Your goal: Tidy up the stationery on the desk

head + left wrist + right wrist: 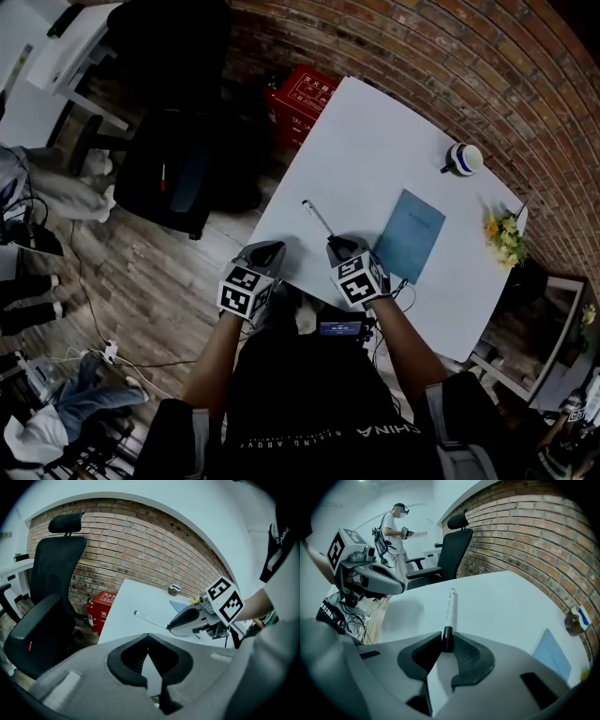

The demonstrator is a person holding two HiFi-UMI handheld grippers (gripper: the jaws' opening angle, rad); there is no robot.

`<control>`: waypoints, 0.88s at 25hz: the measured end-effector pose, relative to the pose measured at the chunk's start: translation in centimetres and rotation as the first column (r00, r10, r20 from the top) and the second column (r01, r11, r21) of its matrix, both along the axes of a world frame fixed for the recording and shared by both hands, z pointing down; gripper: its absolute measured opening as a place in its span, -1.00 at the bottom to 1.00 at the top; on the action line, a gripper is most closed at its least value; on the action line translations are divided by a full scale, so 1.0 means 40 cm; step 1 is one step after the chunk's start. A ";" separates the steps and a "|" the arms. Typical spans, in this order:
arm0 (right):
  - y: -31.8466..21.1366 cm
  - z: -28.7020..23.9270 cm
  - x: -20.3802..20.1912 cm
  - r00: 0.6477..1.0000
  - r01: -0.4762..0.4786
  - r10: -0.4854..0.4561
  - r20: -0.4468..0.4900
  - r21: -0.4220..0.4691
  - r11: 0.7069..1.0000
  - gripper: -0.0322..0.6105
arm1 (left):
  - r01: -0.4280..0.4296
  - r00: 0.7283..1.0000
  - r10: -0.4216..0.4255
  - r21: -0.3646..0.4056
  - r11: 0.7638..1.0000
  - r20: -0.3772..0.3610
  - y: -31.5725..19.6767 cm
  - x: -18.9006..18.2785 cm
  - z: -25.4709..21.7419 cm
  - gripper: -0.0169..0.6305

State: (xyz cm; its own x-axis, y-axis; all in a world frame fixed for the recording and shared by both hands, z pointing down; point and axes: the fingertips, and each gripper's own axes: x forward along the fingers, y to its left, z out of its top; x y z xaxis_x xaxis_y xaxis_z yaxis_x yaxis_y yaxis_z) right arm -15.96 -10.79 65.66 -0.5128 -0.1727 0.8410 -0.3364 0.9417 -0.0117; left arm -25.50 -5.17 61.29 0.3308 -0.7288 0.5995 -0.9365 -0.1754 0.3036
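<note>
A white pen (317,217) with a dark end lies pointing away across the white desk (375,141). My right gripper (336,246) is shut on its near end; in the right gripper view the pen (451,609) runs straight out from between the jaws of the right gripper (447,637). A blue notebook (410,234) lies flat just right of it. My left gripper (267,251) hovers at the desk's near left edge, shut with nothing in it, and in its own view the left gripper (148,635) faces the pen (149,618).
A small round white and blue object (463,158) sits at the desk's far side, and yellow flowers (504,234) at its right edge. A red box (302,98) stands by the brick wall. A black office chair (178,141) is left of the desk. A person (396,527) stands far off.
</note>
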 end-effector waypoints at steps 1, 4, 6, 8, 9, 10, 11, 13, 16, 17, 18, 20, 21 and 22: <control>-0.001 0.001 0.000 1.000 -0.008 0.008 0.000 -0.002 1.000 -0.64 | 0.001 1.000 -0.001 0.000 1.000 -0.001 0.000 -0.001 -0.001 -0.91; -0.002 0.006 -0.003 0.999 -0.032 0.032 -0.002 -0.021 0.999 -0.65 | 0.001 1.000 -0.001 0.003 1.000 -0.002 0.002 -0.008 0.000 -0.91; 0.000 0.006 -0.004 0.998 -0.055 0.055 0.008 -0.050 0.997 -0.65 | -0.004 1.000 0.004 0.005 1.000 0.001 0.003 -0.011 0.001 -0.91; 0.000 0.003 -0.002 0.996 -0.085 0.087 0.032 -0.079 0.993 -0.65 | -0.007 1.000 0.007 0.005 1.000 0.003 0.003 -0.008 -0.005 -0.91; -0.002 0.000 0.001 0.994 -0.097 0.101 0.043 -0.085 0.992 -0.66 | -0.008 1.000 0.008 0.006 1.000 0.003 0.001 -0.004 -0.008 -0.91; -0.003 -0.004 0.005 0.993 -0.105 0.110 0.048 -0.087 0.991 -0.66 | -0.010 1.000 0.010 0.010 1.000 0.002 -0.001 -0.001 -0.011 -0.91; -0.005 -0.009 0.010 0.992 -0.111 0.116 0.050 -0.085 0.990 -0.66 | -0.015 1.000 0.014 0.014 1.000 0.002 -0.005 0.004 -0.014 -0.91; -0.011 -0.021 0.023 0.990 -0.124 0.128 0.056 -0.070 0.990 -0.66 | -0.032 0.999 0.032 0.024 0.999 0.006 -0.013 0.017 -0.021 -0.91; -0.028 -0.047 0.049 0.985 -0.155 0.158 0.076 -0.043 0.987 -0.66 | -0.069 0.998 0.069 0.038 0.997 0.010 -0.031 0.047 -0.034 -0.91; -0.035 -0.057 0.062 0.982 -0.167 0.169 0.080 -0.034 0.985 -0.66 | -0.081 0.997 0.081 0.042 0.996 0.011 -0.038 0.060 -0.039 -0.91; -0.044 -0.067 0.078 0.980 -0.180 0.181 0.084 -0.026 0.983 -0.66 | -0.093 0.996 0.093 0.046 0.995 0.011 -0.046 0.075 -0.043 -0.91; -0.063 -0.088 0.113 0.973 -0.211 0.211 0.098 -0.010 0.977 -0.66 | -0.120 0.993 0.119 0.053 0.991 0.013 -0.061 0.108 -0.051 -0.91; -0.073 -0.098 0.133 0.967 -0.230 0.229 0.107 -0.003 0.973 -0.66 | -0.134 0.991 0.133 0.056 0.989 0.013 -0.068 0.127 -0.054 -0.91; -0.082 -0.107 0.156 0.961 -0.252 0.250 0.114 0.003 0.968 -0.66 | -0.148 0.989 0.148 0.061 0.987 0.012 -0.076 0.146 -0.058 -0.91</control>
